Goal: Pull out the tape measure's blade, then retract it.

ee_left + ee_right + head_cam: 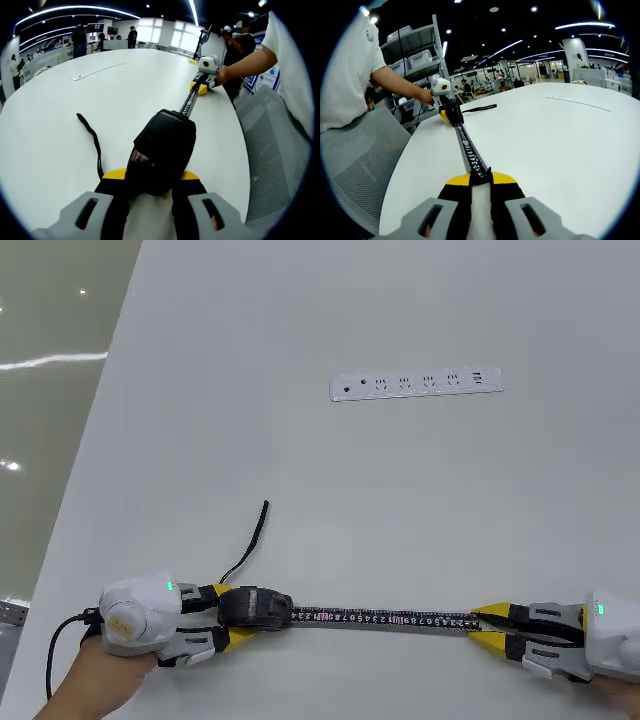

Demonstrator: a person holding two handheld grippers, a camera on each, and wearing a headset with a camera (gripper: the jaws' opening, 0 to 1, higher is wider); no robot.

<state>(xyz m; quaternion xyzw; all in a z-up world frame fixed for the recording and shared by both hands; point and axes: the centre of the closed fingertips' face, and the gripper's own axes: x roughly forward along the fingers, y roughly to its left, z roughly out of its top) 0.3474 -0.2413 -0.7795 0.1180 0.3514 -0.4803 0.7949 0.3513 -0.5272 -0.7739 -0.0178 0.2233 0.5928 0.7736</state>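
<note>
Left gripper (232, 615), in the head view, sits at the lower left of the white table (300, 460), its 2 yellow-tipped jaws clamped on the black tape measure case (256, 608). The blade (380, 619) runs straight from the case to the right gripper (483, 625), whose jaws are pinched together on the blade's far end. A black wrist strap (250, 540) trails from the case across the table. A white power strip (416, 384) lies well apart, further up the table. A dark cable (55, 650) hangs from the back of the left gripper.

Seen from the left gripper view, the left gripper (152, 176) holds the tape measure case (162, 147) between both jaws. The blade (189, 102) stretches away to the right gripper (201, 86), held by a person's hand (220, 77). The wrist strap (92, 137) lies to the left of the case, and a grey mesh chair (280, 145) stands beside the table edge.

From the right gripper view, the right gripper (480, 179) grips the blade (468, 147) at its tip, jaws nearly meeting. The blade leads back to the tape measure case (454, 116) in the left gripper (442, 97). The power strip (577, 102) lies far off to the right.
</note>
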